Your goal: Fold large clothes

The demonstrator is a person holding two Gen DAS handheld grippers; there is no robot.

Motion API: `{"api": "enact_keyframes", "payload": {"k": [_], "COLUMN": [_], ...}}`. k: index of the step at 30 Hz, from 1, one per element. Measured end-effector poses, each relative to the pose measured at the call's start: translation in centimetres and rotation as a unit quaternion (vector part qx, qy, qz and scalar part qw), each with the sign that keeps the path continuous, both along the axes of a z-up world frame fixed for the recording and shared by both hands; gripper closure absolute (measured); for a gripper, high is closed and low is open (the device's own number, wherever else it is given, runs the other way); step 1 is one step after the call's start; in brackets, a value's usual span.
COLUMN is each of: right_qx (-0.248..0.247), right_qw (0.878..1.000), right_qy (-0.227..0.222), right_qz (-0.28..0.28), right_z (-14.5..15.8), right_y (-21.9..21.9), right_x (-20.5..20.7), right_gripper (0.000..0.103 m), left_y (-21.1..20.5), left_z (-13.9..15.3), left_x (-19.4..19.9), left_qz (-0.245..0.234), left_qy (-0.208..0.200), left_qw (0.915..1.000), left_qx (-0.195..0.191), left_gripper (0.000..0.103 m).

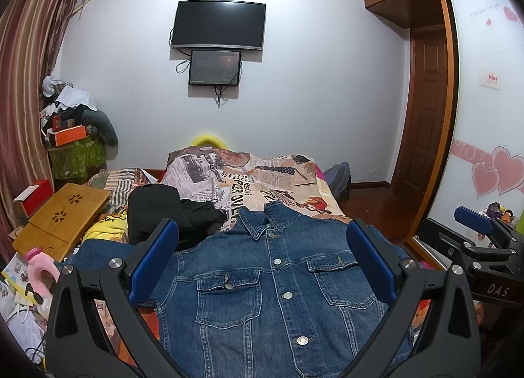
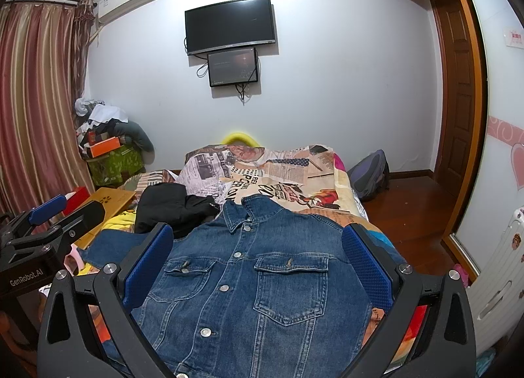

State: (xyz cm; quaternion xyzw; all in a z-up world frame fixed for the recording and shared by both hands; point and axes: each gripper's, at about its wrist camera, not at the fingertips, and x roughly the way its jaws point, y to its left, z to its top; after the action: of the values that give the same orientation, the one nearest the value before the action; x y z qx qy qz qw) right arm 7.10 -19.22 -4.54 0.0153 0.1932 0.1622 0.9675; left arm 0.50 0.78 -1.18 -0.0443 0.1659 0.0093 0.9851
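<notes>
A dark blue denim jacket with silver metal buttons [image 1: 285,279] lies face up and buttoned on the near part of a bed. Its collar points away toward the far wall, and its two flapped chest pockets lie flat. One sleeve stretches out to the left across the bedding; the other sleeve is hidden from view. The cloth looks smooth and stiff, with only light creases, so it seems laid out ready for a first fold that has not begun.

The left gripper with blue padded fingers [image 1: 262,266] hovers above the jacket's chest, jaws spread wide with nothing between them. The right gripper, also with blue pads [image 2: 258,263], is likewise wide open and empty above the same garment. They sit side by side, probably lining up on the jacket before a grasp.

Beneath the jacket is a bedspread printed like newspaper pages [image 1: 278,178]. A crumpled black garment [image 1: 170,214] rests just beyond the left shoulder. Further left stands a low bamboo lap desk [image 1: 62,217].
</notes>
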Motion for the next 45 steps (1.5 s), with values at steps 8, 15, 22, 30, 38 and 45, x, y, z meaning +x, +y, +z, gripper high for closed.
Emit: {"api": "enact_keyframes", "payload": {"k": [8,15,22,30,38,45], "right_qx": [0.000,0.000,-0.001,-0.002,0.000,-0.001], "right_qw": [1.000,1.000,1.000,1.000,1.000,1.000], "right_qy": [0.000,0.001,0.002,0.003,0.007,0.010], "right_qz": [0.000,0.001,0.002,0.002,0.001,0.000], "right_z": [-0.03,0.02,-0.06,-0.17,-0.32,-0.51], "right_y": [0.05,0.03,0.08,0.25,0.30,0.34], "right_x": [0.02,0.03,-0.01,-0.13,0.13,0.28], "right_gripper": [0.001,0.001,0.001,0.001,0.001,0.001], "left_y": [-0.32,-0.43,-0.50,-0.57,-0.60,-0.62], "left_z": [0.34,0.47,0.50,0.42,0.31,0.14], "left_x": [0.33,0.42,0.59,0.58,0.54,0.88], "left_qz": [0.000,-0.001,-0.002,-0.002,-0.003,-0.001], "left_qy": [0.001,0.002,0.003,0.004,0.005,0.008], "left_qw": [1.0000,1.0000,1.0000,1.0000,1.0000,1.0000], "left_qx": [0.000,0.001,0.001,0.001,0.002,0.001], "left_gripper": [0.000,0.000,0.000,0.000,0.000,0.000]}}
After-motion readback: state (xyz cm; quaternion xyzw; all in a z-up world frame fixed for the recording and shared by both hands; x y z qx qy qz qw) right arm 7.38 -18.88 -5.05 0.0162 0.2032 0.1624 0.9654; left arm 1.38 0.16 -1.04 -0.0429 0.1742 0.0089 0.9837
